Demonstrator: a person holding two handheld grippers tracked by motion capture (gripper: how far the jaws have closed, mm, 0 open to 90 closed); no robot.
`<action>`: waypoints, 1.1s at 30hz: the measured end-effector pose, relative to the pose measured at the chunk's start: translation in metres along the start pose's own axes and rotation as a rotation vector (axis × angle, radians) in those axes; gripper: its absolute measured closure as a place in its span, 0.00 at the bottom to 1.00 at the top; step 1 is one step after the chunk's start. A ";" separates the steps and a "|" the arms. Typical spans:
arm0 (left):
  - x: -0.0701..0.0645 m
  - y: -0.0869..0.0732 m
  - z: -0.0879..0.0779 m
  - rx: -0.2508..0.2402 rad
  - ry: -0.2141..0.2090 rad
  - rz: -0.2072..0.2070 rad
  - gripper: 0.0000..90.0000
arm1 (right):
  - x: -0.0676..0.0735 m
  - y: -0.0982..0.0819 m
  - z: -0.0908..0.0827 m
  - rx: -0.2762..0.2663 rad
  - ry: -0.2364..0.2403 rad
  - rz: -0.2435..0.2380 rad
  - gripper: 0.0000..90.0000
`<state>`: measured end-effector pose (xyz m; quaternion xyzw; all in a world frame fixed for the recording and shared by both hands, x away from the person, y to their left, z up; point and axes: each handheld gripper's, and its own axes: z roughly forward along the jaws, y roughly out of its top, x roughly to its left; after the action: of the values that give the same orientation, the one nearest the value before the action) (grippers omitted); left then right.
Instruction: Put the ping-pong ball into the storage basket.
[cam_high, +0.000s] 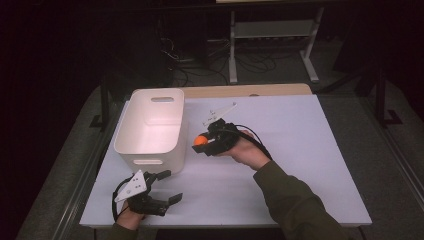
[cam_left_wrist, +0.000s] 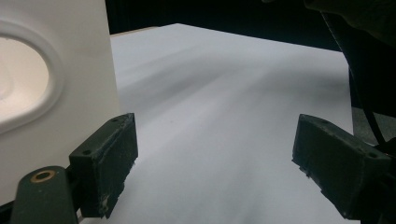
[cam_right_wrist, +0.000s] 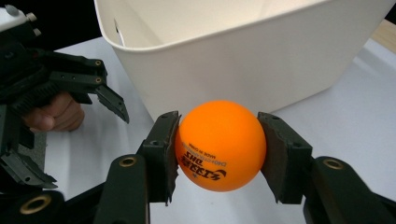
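Right claw (cam_right_wrist: 219, 154): closed on the ball, one pad pressed to each side; in the high view (cam_high: 202, 144) it is held above the surface, at 3 o'clock of the bin.
Ball (cam_right_wrist: 220, 144): orange, with dark print on its lower face; gripped clear of the surface, just outside the bin's wall, near the rim; in the high view (cam_high: 201, 141) at 3 o'clock of the bin.
Left claw (cam_left_wrist: 215, 163): jaws wide apart, nothing between them; in the high view (cam_high: 167, 186) low over the surface at 6 o'clock of the bin.
Bin (cam_high: 150, 127): white, open-topped, handle slots in the end walls.
Surface (cam_high: 300, 150): white sheet, bare at 3 o'clock of the ball.
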<state>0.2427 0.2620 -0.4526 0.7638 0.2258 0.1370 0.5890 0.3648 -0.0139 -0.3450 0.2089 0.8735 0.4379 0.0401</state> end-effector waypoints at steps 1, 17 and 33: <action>0.000 0.000 0.000 0.003 0.000 0.002 0.16 | -0.001 0.001 -0.001 -0.002 0.003 -0.004 0.55; 0.000 0.000 0.000 0.001 -0.001 -0.001 0.16 | 0.000 0.018 -0.013 -0.023 -0.003 -0.024 0.55; 0.000 0.000 0.000 0.000 0.000 0.001 0.16 | 0.000 0.037 -0.020 -0.044 -0.003 -0.041 0.55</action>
<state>0.2430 0.2622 -0.4526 0.7638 0.2254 0.1371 0.5890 0.3720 -0.0097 -0.3039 0.1909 0.8676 0.4558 0.0550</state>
